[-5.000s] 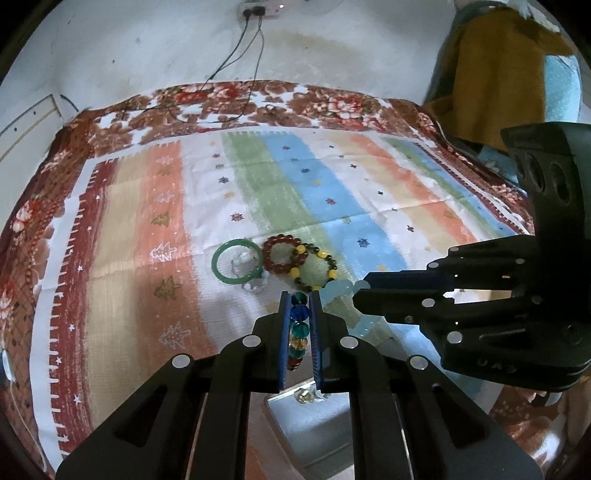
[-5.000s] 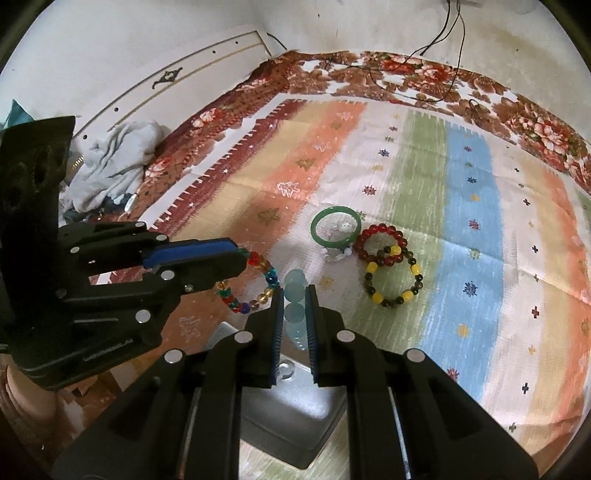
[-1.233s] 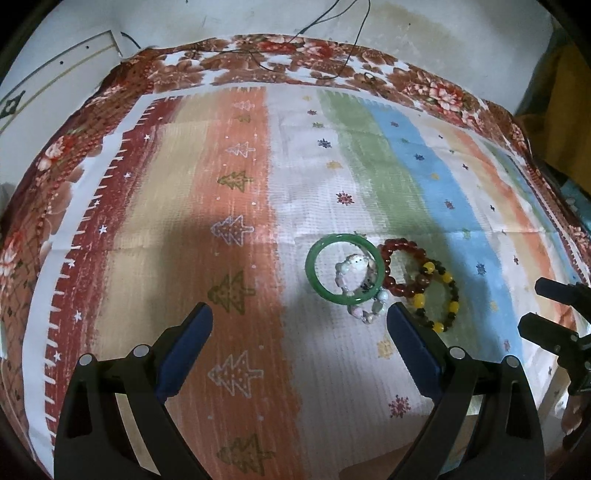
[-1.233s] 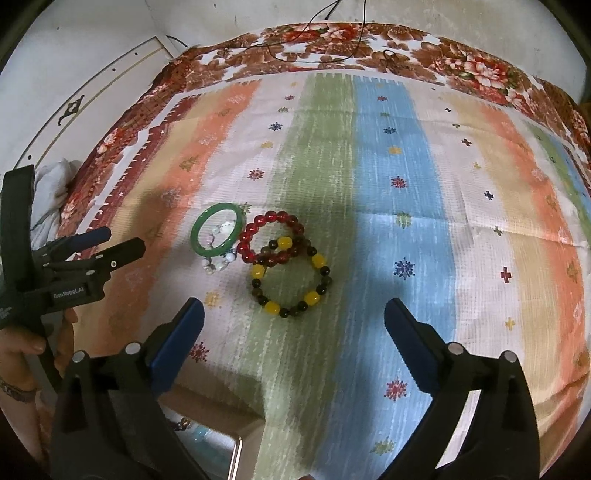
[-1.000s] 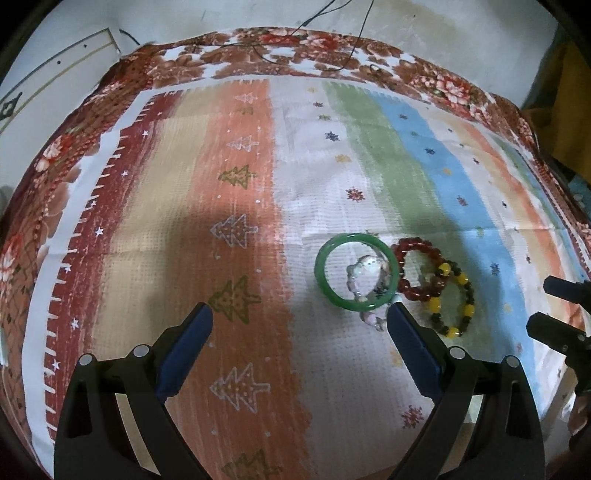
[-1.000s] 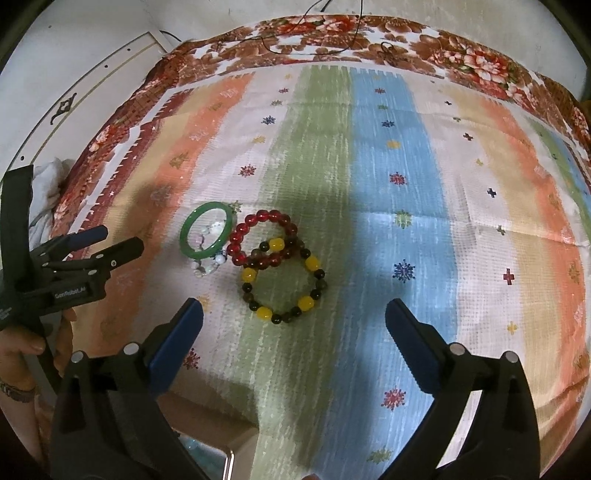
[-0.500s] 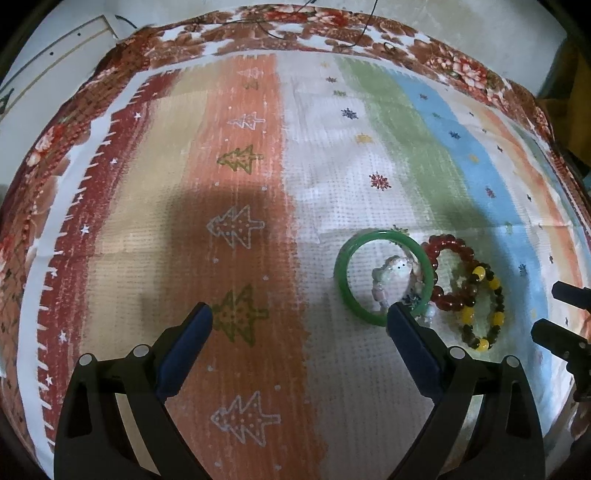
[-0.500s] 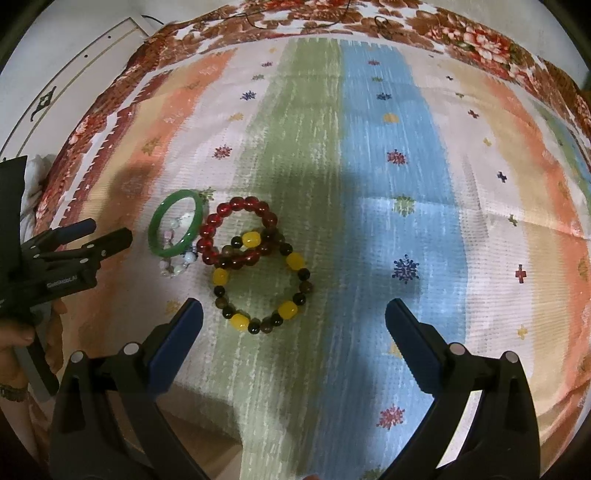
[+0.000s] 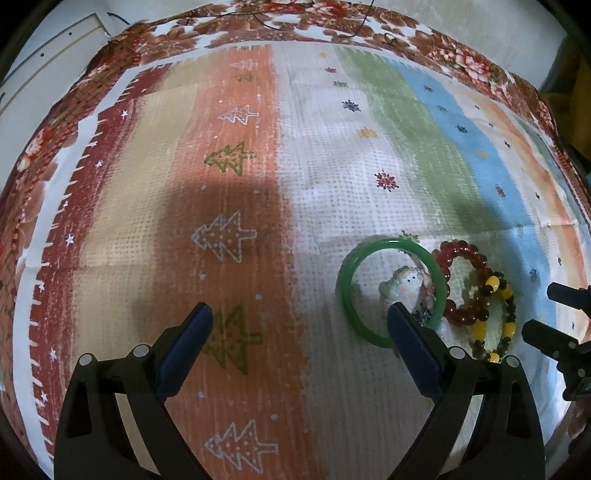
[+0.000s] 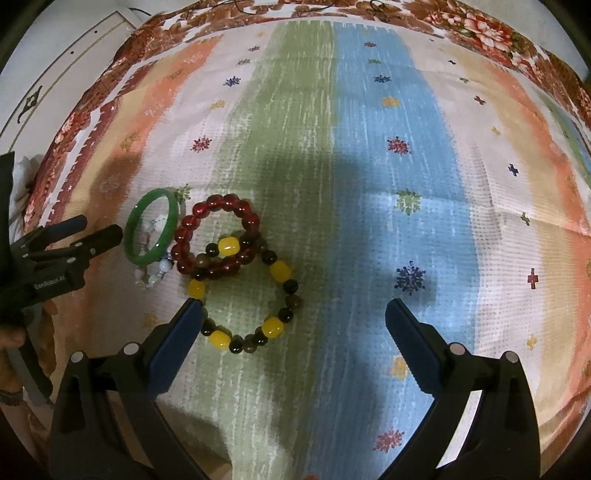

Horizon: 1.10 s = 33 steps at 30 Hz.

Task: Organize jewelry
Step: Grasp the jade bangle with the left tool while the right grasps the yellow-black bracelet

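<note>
A green bangle point(image 9: 391, 291) lies on the striped cloth with a pale bead bracelet point(image 9: 406, 288) inside it. Beside it lie a red bead bracelet point(image 9: 461, 284) and a yellow-and-dark bead bracelet point(image 9: 495, 321), overlapping. My left gripper point(image 9: 299, 321) is open and empty, its right fingertip at the bangle's near rim. In the right wrist view the bangle point(image 10: 151, 229), the pale bracelet point(image 10: 155, 273), the red bracelet point(image 10: 218, 236) and the yellow-and-dark bracelet point(image 10: 243, 295) lie left of centre. My right gripper point(image 10: 293, 317) is open and empty, its left fingertip at the yellow-and-dark bracelet.
The striped cloth point(image 9: 240, 184) with tree and star prints covers the surface, with a floral border point(image 10: 461, 18) at the far edge. A white panel point(image 10: 55, 74) lies beyond the cloth's left side. Black cables point(image 9: 332, 22) lie at the far edge.
Both grippers held bead bracelets shut five seconds ago; both are now open and empty. Over the last second both have moved closer to the bracelets on the cloth.
</note>
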Each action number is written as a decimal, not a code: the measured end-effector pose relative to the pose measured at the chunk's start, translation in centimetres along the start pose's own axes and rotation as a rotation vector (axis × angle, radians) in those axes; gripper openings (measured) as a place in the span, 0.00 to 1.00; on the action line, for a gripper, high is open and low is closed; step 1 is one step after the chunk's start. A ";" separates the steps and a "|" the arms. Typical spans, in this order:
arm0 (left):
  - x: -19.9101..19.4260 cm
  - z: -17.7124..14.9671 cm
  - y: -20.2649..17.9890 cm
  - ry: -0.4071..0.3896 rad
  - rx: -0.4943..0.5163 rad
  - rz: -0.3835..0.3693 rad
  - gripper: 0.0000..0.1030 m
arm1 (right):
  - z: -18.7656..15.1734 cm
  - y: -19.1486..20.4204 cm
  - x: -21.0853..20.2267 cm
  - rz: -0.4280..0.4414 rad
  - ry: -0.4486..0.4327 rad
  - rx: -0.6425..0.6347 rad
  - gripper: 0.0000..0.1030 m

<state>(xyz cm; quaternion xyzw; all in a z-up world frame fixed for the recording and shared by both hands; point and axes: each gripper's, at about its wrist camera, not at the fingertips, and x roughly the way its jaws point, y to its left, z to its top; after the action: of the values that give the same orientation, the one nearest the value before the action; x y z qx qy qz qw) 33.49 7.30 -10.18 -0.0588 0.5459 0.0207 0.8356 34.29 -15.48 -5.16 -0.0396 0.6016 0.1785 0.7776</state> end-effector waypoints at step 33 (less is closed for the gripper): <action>2.4 -0.1 -0.5 -0.015 0.083 0.066 0.92 | -0.1 -0.6 4.3 -0.117 0.050 -0.033 0.95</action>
<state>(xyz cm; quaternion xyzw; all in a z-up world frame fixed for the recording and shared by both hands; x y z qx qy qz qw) 34.41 6.72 -12.34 -0.0061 0.5414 0.0260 0.8403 35.26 -15.05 -9.34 -0.0921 0.6143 0.1415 0.7708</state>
